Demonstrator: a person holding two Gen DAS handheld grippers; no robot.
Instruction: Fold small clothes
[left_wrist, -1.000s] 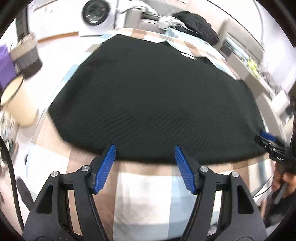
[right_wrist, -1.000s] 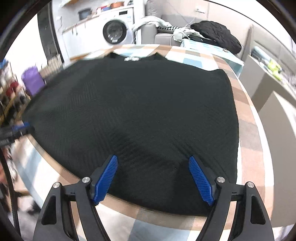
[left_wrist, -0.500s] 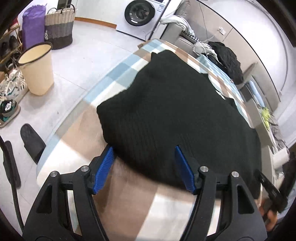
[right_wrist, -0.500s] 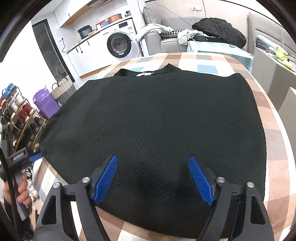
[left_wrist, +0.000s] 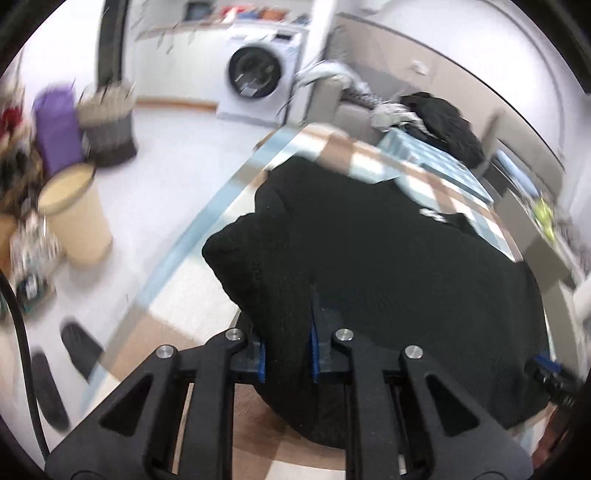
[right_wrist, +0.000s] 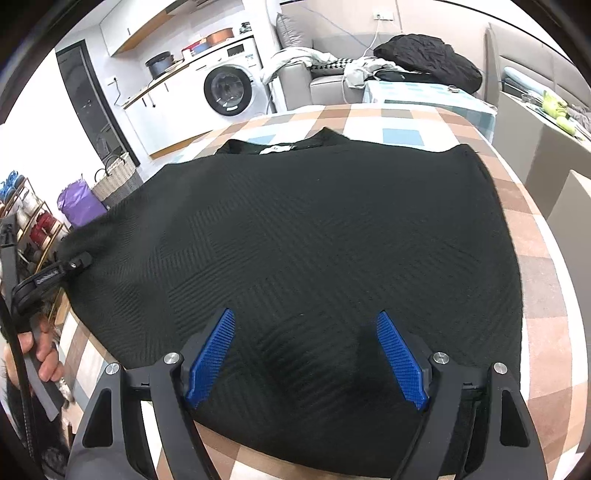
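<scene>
A black knitted sweater (right_wrist: 314, 236) lies spread on a checked table (right_wrist: 535, 258), its collar at the far side. My left gripper (left_wrist: 287, 354) is shut on the sweater's (left_wrist: 388, 258) near left corner, with the fabric bunched between its blue pads. It also shows in the right wrist view (right_wrist: 77, 263), clamped on that corner at the left. My right gripper (right_wrist: 306, 354) is open, its blue pads (right_wrist: 212, 356) spread above the sweater's near hem. Its tip shows at the right edge of the left wrist view (left_wrist: 550, 365).
The table's left edge (left_wrist: 207, 236) drops to the floor, where a beige bin (left_wrist: 74, 214), a wicker basket (left_wrist: 107, 125) and slippers (left_wrist: 79, 347) stand. A washing machine (right_wrist: 229, 88) and a sofa with clothes (right_wrist: 424, 62) lie beyond the table.
My left gripper has closed on the sweater's left corner and lifted it slightly, bunching the fabric. My right gripper stays open over the near hem, hardly moved.
</scene>
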